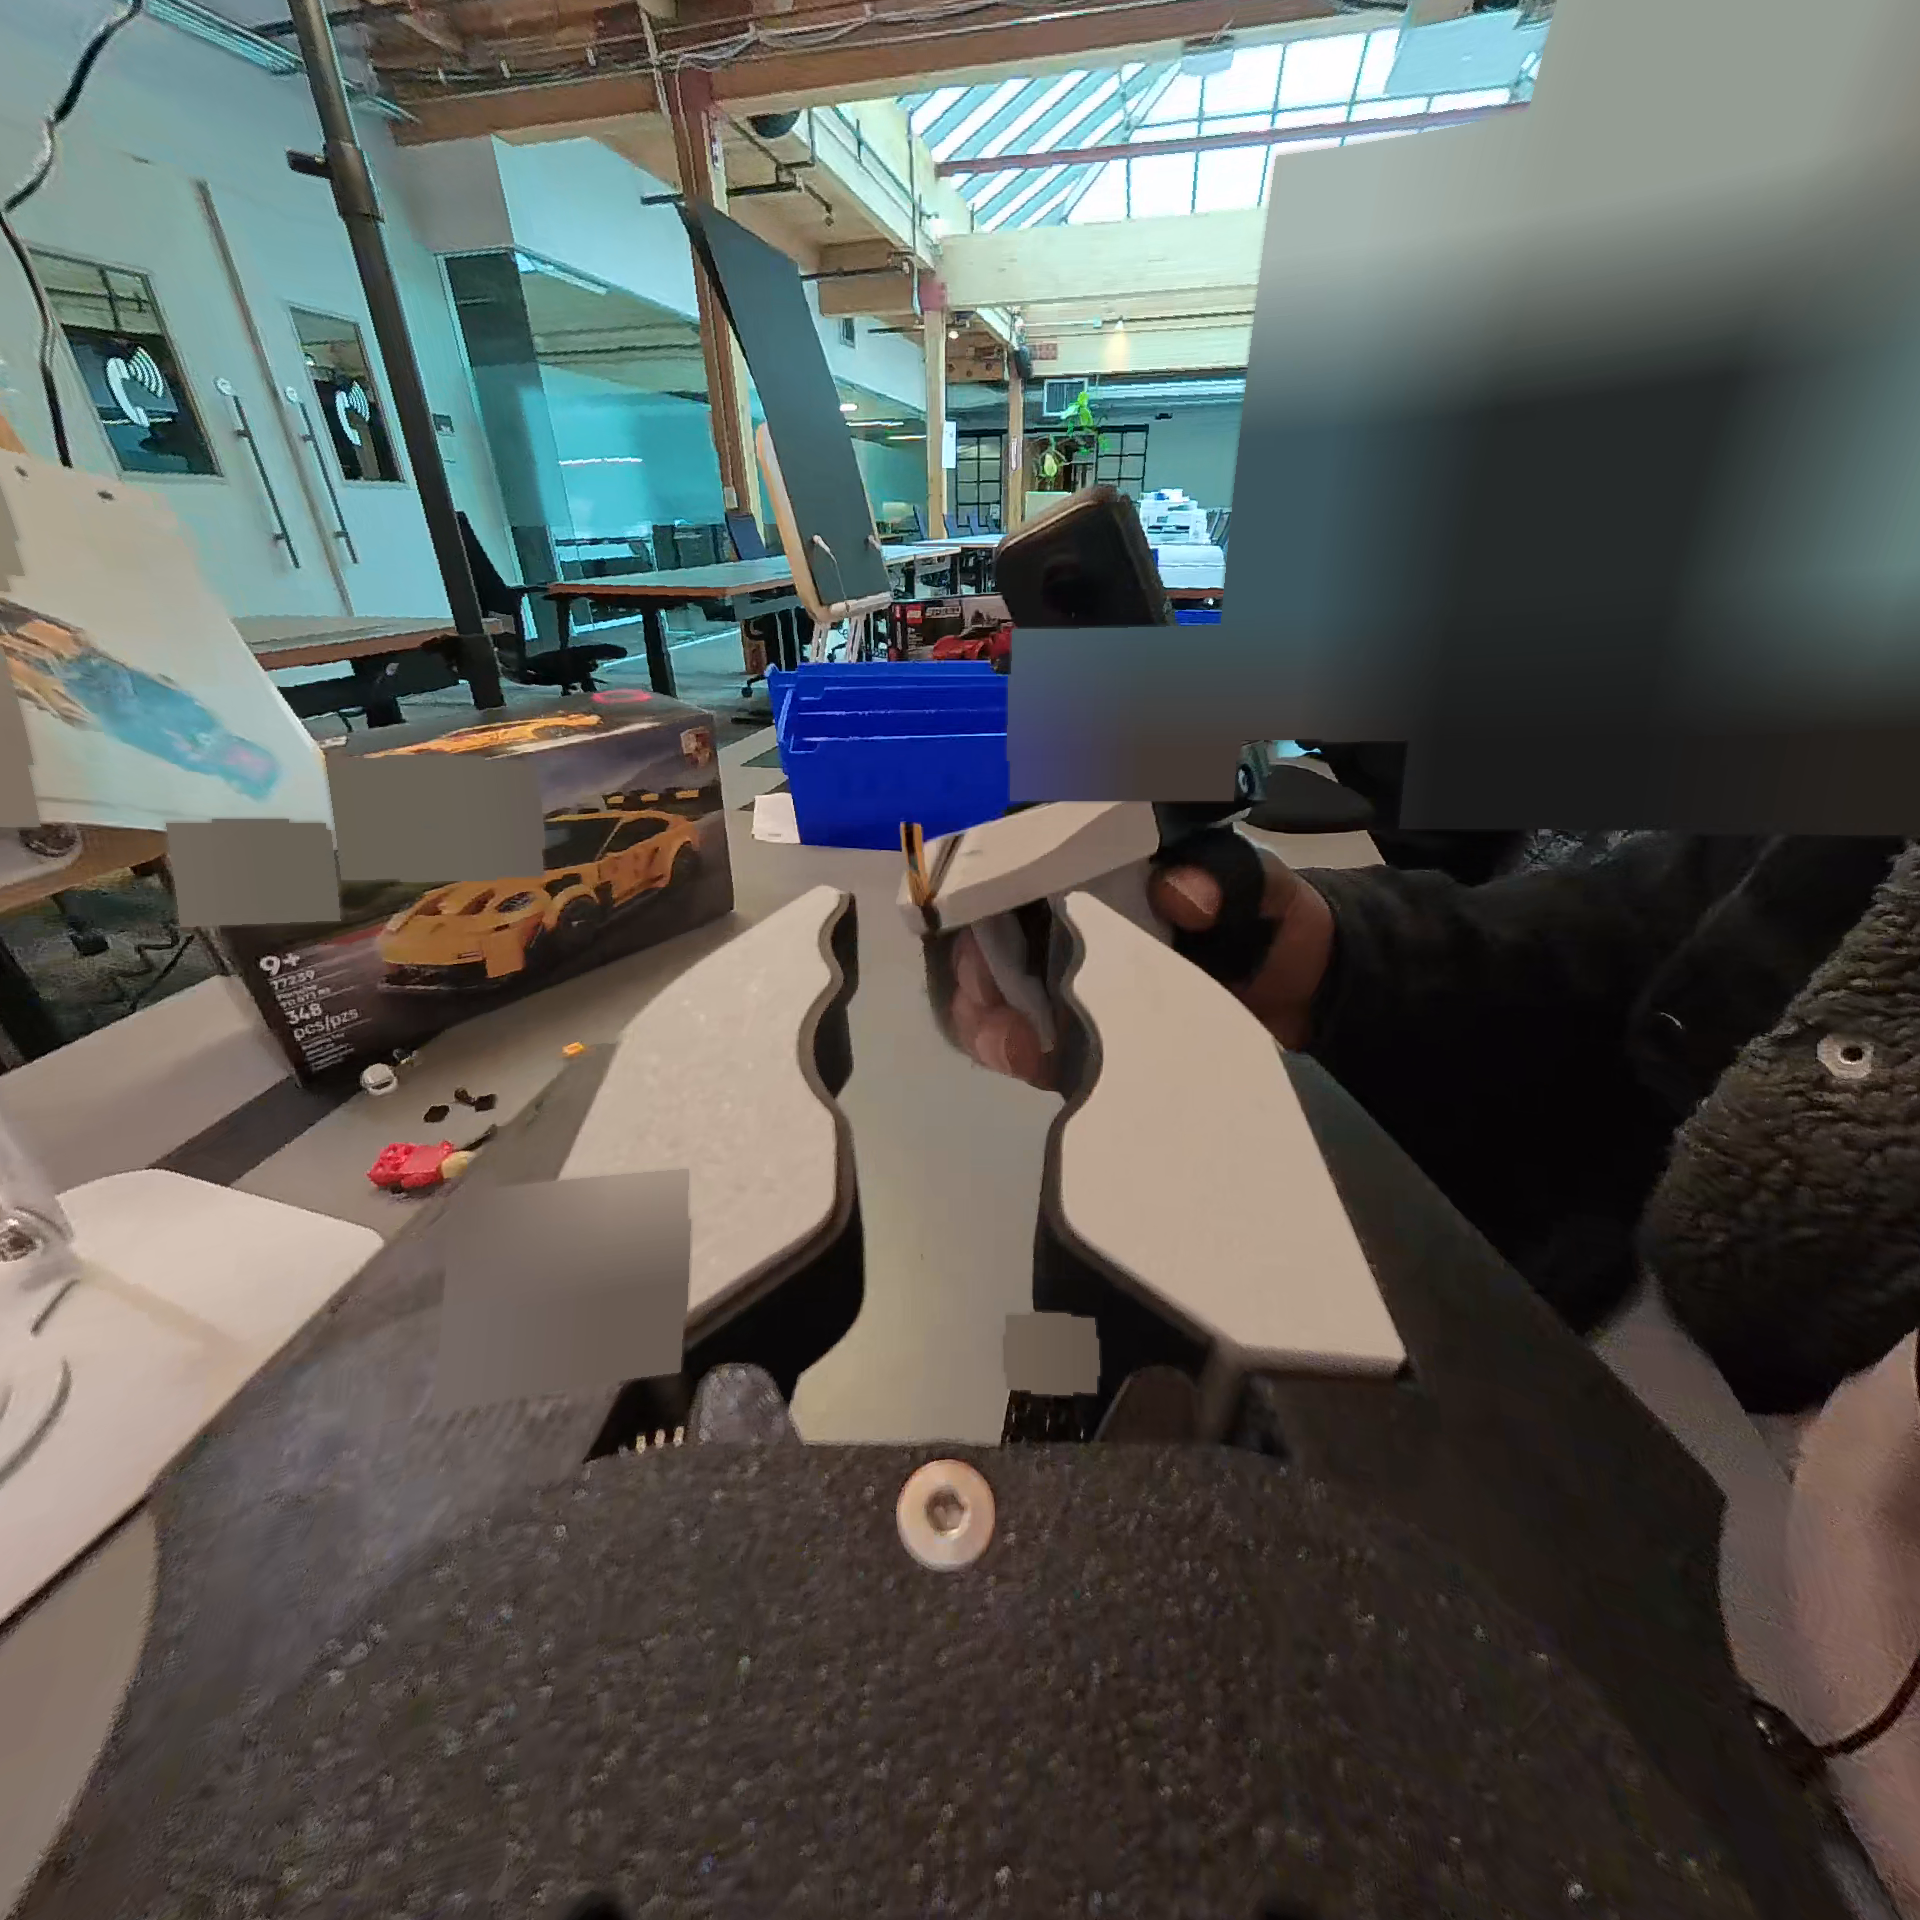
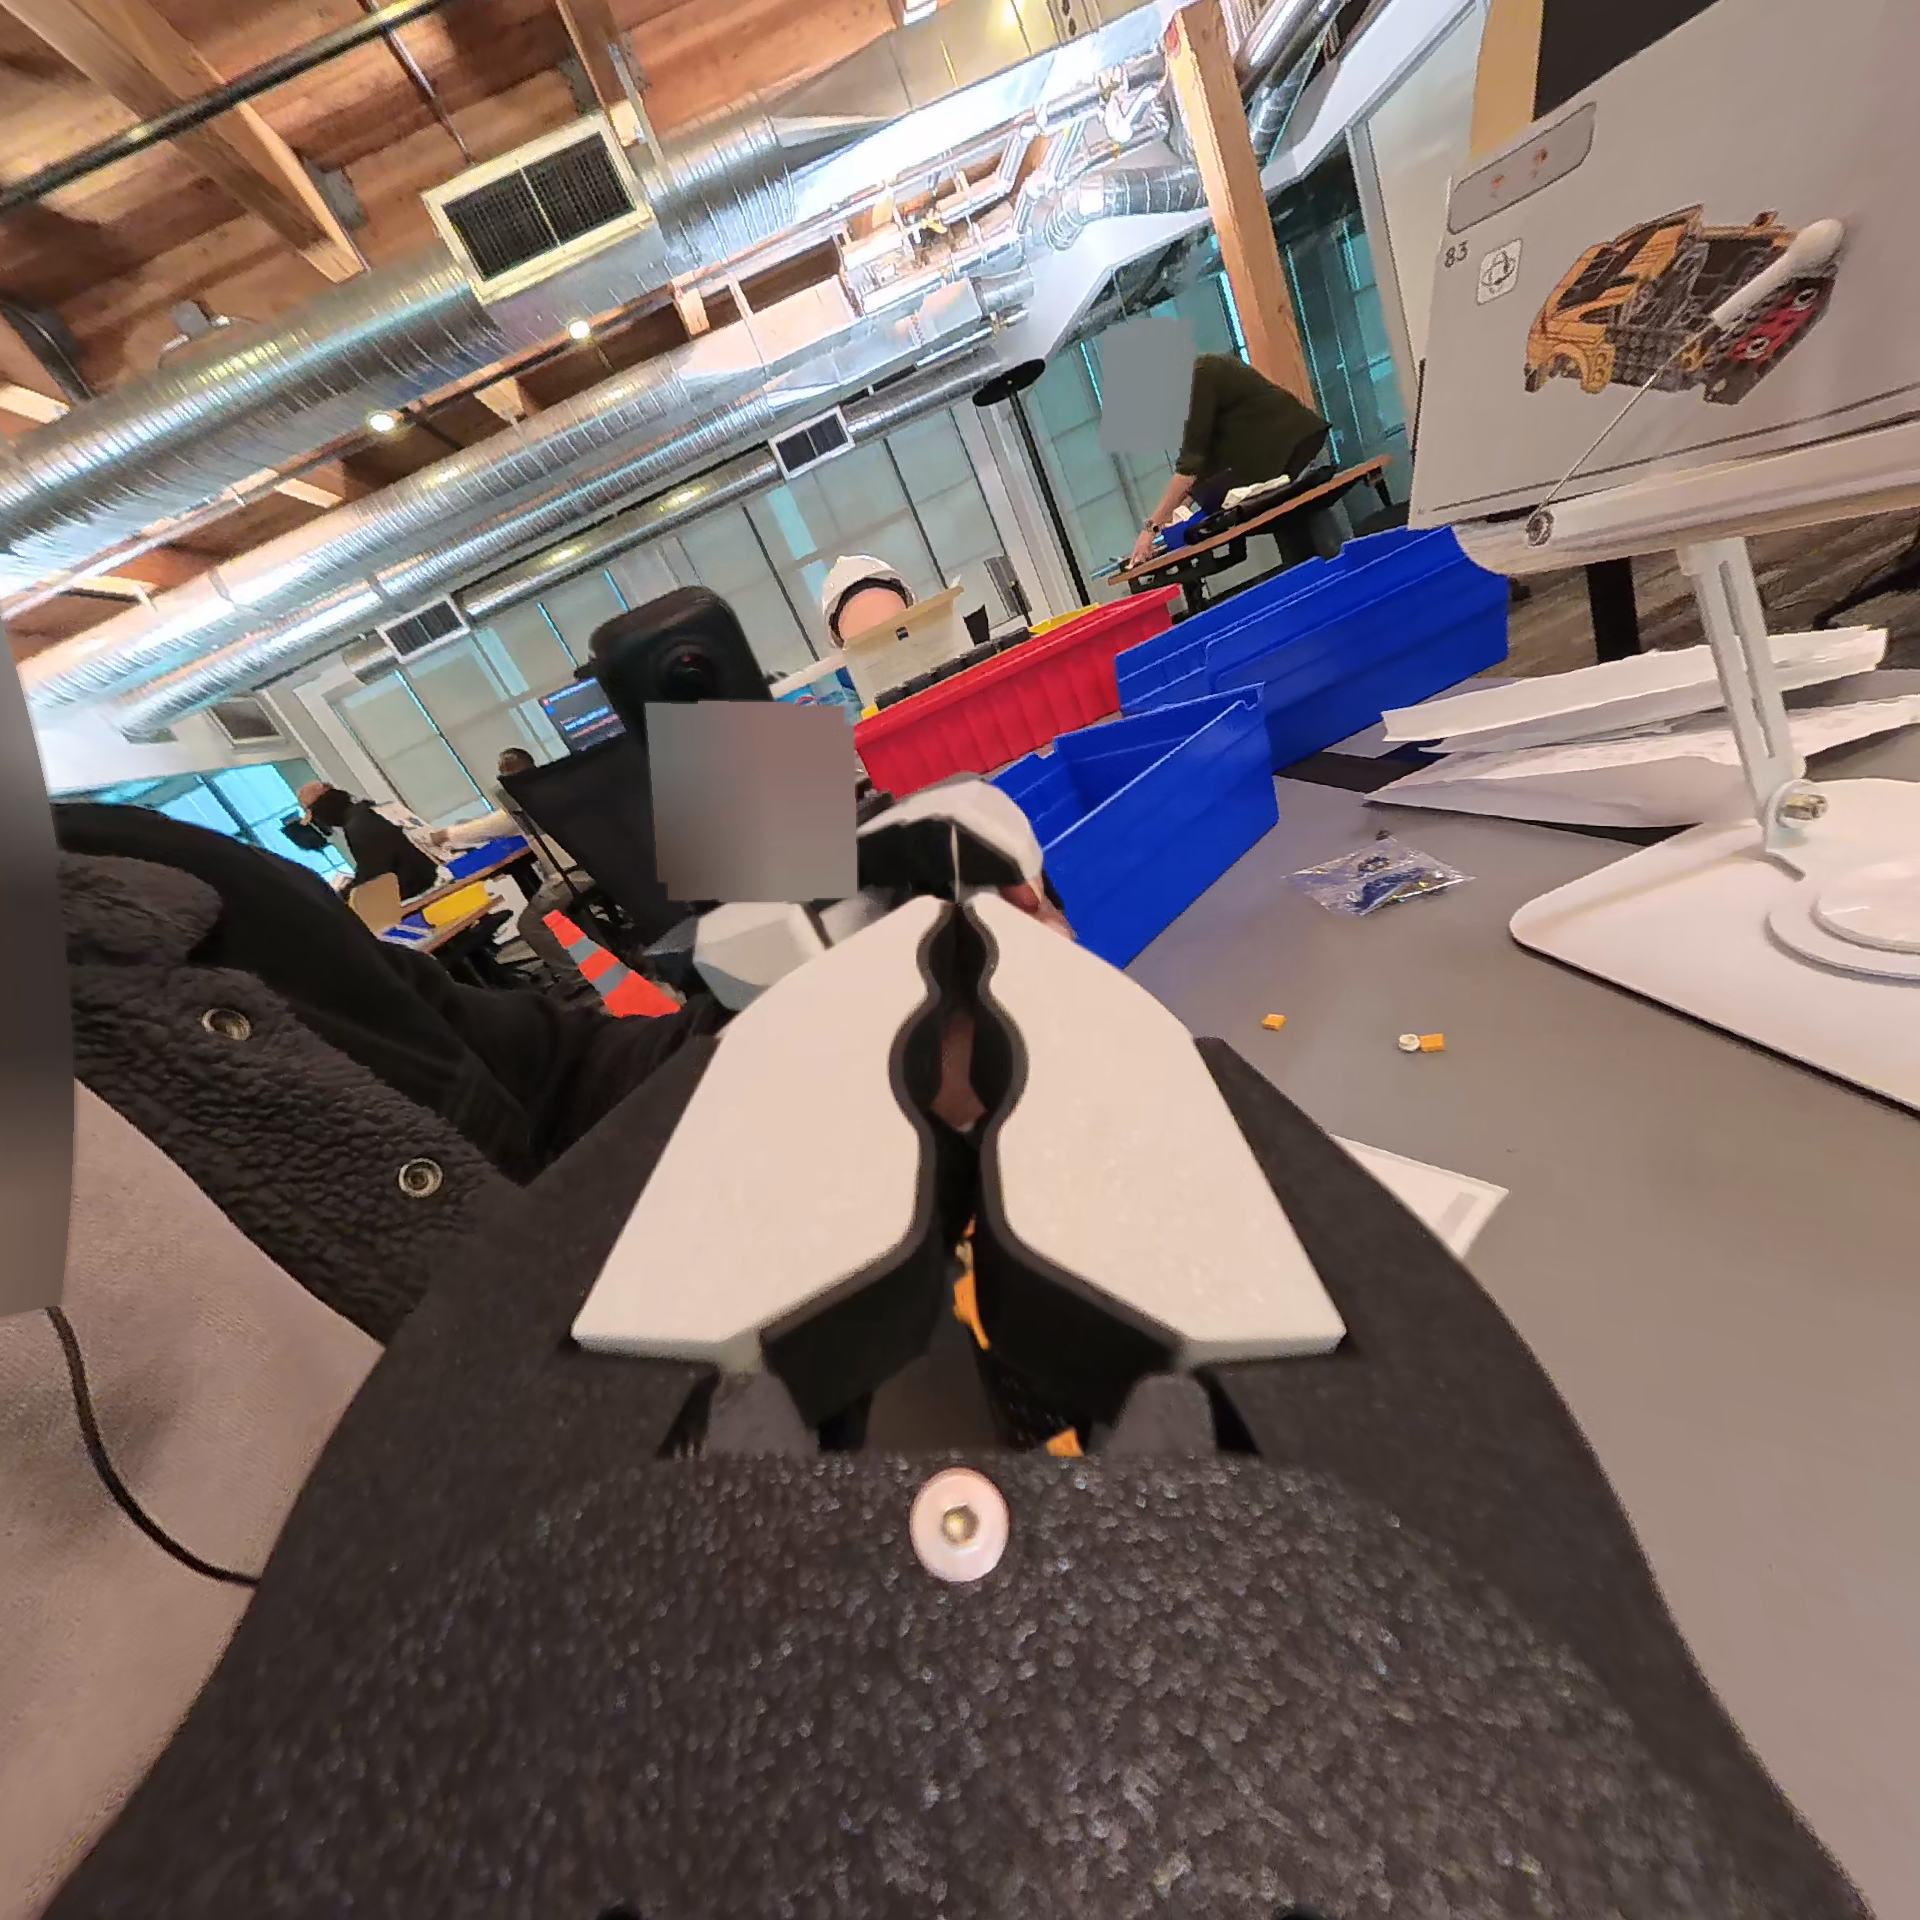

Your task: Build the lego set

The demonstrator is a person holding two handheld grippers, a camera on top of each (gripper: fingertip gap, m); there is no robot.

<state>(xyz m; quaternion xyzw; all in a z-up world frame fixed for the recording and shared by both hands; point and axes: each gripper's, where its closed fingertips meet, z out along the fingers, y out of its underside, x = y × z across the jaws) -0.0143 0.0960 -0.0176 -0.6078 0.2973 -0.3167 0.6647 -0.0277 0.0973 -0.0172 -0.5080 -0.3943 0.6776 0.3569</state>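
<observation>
— How do the left gripper fingers stand?

— Spread apart, nothing between them but grey tabletop. The right gripper reaches in just past their tips, nearer the right-hand finger, with a hand on it.

— And the right one's fingers?

— Clenched tip to tip. A thin yellow-and-black piece is pinched at the very tips and sticks up above them.

— What lies around?

— To the left of the left fingers stands a box with a yellow car. Nearer, on the same side, small red pieces lie on the tabletop. A blue bin sits beyond the fingertips. To the right of the right fingers lie a few orange bits, a clear bag of parts and a white stand carrying an instruction page.
</observation>
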